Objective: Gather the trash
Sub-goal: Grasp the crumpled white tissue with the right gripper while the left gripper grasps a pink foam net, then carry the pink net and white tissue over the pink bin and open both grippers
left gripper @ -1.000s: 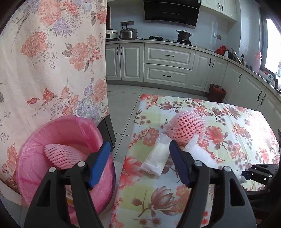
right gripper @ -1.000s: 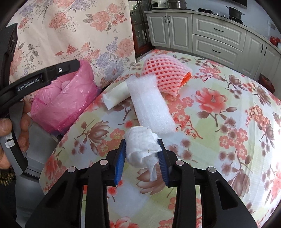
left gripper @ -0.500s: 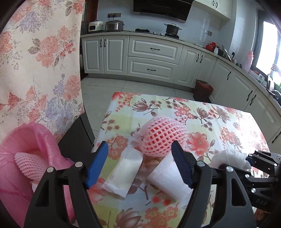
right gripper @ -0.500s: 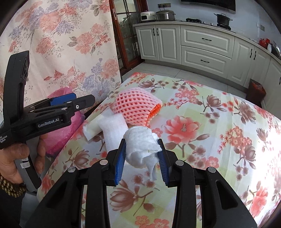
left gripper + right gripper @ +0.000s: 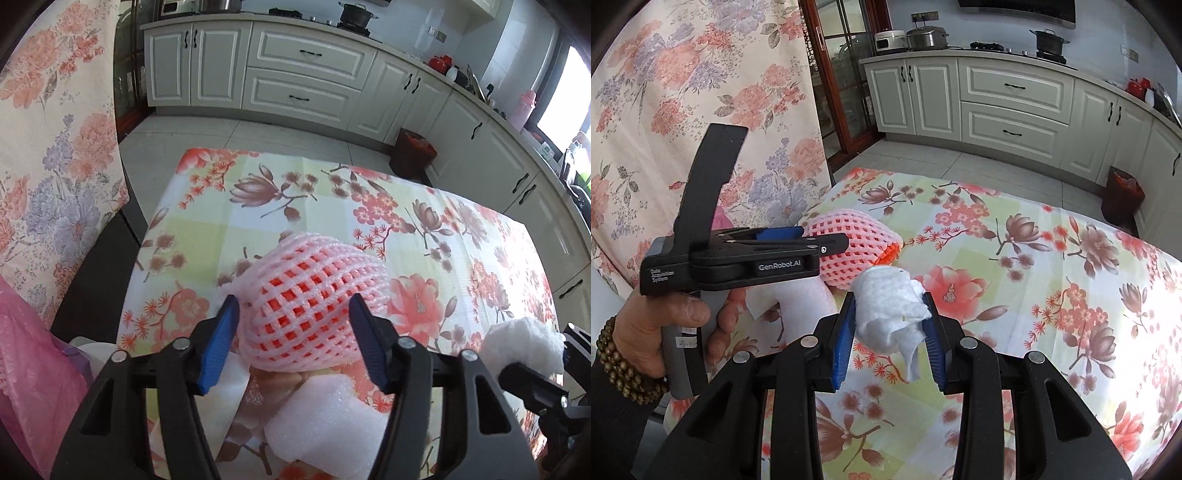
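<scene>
A pink foam fruit net [image 5: 310,306] lies on the floral tablecloth [image 5: 332,206]; it also shows in the right wrist view [image 5: 857,240]. My left gripper [image 5: 293,332] is open, its jaws on either side of the net. My right gripper [image 5: 890,325] is shut on a crumpled white paper towel [image 5: 890,310], held above the table; the towel also shows in the left wrist view [image 5: 524,343]. White foam sheets [image 5: 325,424] lie just in front of the net. The pink trash bag [image 5: 33,369] is at the lower left, off the table.
A floral curtain [image 5: 55,147] hangs at the left beside the table. White kitchen cabinets [image 5: 303,85] line the far wall. A dark bin [image 5: 413,151] stands on the floor beyond the table. The person's hand [image 5: 694,317] holds the left gripper.
My left gripper has moved right, from over the pink bag to the table, and now straddles the foam net. My right gripper keeps hold of the paper towel and has risen.
</scene>
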Motion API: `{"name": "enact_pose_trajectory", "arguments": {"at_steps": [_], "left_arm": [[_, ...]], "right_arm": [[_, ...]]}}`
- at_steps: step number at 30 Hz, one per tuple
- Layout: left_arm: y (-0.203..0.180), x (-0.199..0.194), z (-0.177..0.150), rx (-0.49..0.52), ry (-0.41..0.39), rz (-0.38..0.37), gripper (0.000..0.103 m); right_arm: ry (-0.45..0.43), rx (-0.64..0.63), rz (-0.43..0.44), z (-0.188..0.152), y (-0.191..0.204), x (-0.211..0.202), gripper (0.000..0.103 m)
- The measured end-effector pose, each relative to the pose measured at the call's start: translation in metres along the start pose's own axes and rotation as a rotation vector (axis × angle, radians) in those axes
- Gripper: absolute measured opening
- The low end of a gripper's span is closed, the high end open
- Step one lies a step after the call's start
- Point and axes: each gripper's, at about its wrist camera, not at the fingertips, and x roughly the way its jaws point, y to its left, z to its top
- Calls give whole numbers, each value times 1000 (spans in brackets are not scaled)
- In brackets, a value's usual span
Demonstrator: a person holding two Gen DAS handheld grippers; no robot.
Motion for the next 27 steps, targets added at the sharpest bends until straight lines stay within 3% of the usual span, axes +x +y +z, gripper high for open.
{"name": "enact_pose_trajectory", "arguments": {"at_steps": [1, 5, 17, 27], "left_arm": [[0, 4, 0, 5, 14, 2, 38], [-1, -2, 0, 0, -11, -9, 21], [23, -93, -2, -45, -208, 29, 20], [83, -193, -43, -68, -318, 199, 20]], "right_arm": [[0, -2, -1, 1, 0, 0, 35], [-2, -6, -8, 4, -1, 0, 35], [-38, -47, 9, 20, 22, -9, 35], [-54, -108, 54, 30, 67, -13, 35]]}}
